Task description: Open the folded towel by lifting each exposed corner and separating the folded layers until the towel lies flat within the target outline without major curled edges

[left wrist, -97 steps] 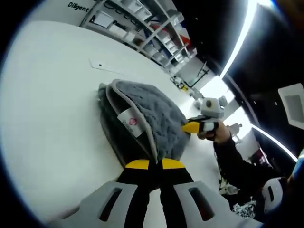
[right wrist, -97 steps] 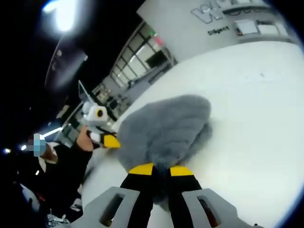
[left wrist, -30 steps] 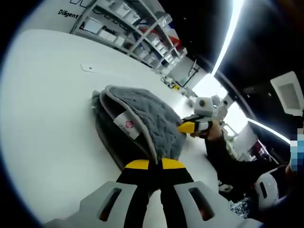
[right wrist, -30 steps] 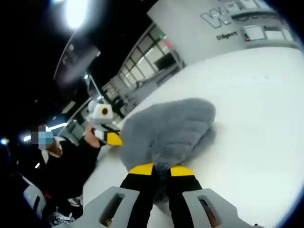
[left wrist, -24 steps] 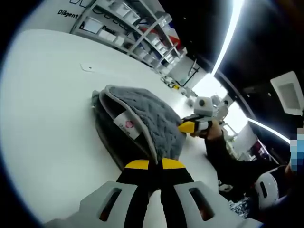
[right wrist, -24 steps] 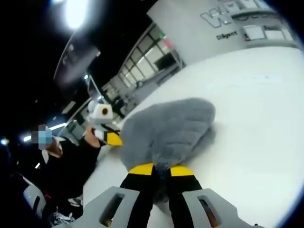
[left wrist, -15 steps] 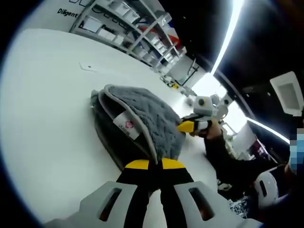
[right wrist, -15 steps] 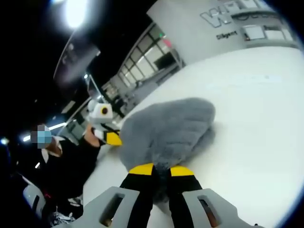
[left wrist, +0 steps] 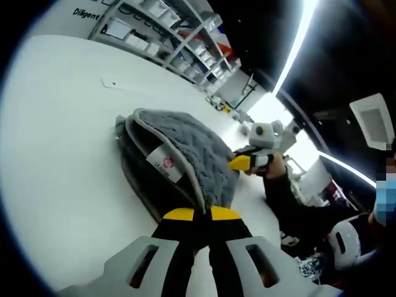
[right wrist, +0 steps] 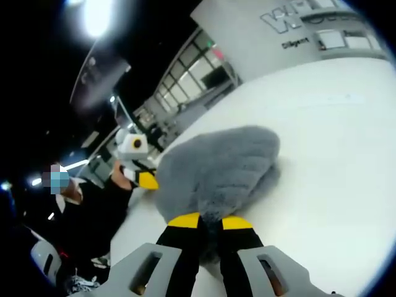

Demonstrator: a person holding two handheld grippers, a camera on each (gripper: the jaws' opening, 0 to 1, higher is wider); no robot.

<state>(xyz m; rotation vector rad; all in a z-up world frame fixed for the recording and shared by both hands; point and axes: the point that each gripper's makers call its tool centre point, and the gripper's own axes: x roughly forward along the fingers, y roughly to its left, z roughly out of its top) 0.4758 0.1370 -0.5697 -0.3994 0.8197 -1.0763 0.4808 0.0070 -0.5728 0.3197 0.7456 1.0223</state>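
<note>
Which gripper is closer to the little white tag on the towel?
Left. The left gripper pinches the towel edge just below the tag; the right gripper grips the far edge.

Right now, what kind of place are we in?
Probably a lab or workshop: open shelves of bins, a big white table, long ceiling strip lights, lettering on the wall.

Left gripper (left wrist: 202, 215) jaws pinch the grey towel (left wrist: 179, 158) (apparently its corner) above the white table (left wrist: 55, 154).

We see a white tabletop (left wrist: 55, 136), shelves (left wrist: 167, 31) with bins behind it, and a ceiling light strip (left wrist: 297, 43).
</note>
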